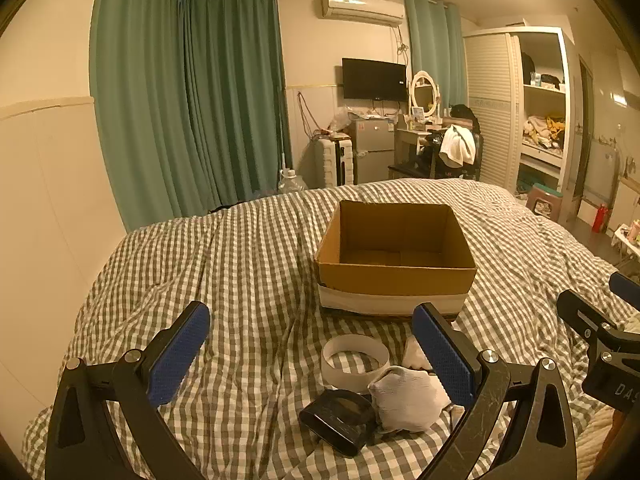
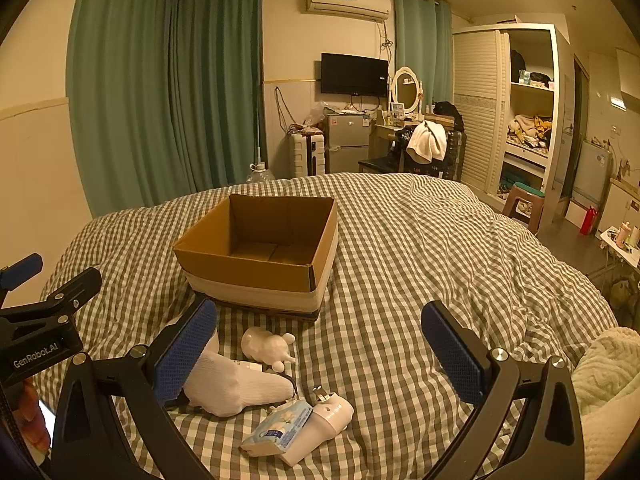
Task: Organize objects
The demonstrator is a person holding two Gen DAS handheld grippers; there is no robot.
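An open, empty cardboard box point(image 1: 396, 276) point(image 2: 256, 272) stands on the checked bedcover. In front of it lie small items: a white tape ring point(image 1: 355, 356), a black tape roll point(image 1: 338, 420) and a white sock point(image 1: 404, 398) point(image 2: 236, 388). The right wrist view also shows a white figurine point(image 2: 266, 346), a tissue pack point(image 2: 278, 428) and a white plug-like device point(image 2: 320, 426). My left gripper point(image 1: 316, 344) hovers open above the tape rings. My right gripper point(image 2: 320, 344) is open too, over the bedcover beside the figurine. Neither holds anything.
The bed's checked cover point(image 1: 224, 264) stretches around the box. A pale fluffy blanket point(image 2: 608, 384) lies at the right edge. Beyond the bed are green curtains point(image 1: 192, 96), a small fridge point(image 2: 346, 144), a chair with a white towel point(image 2: 428, 142) and a wardrobe point(image 2: 524, 112).
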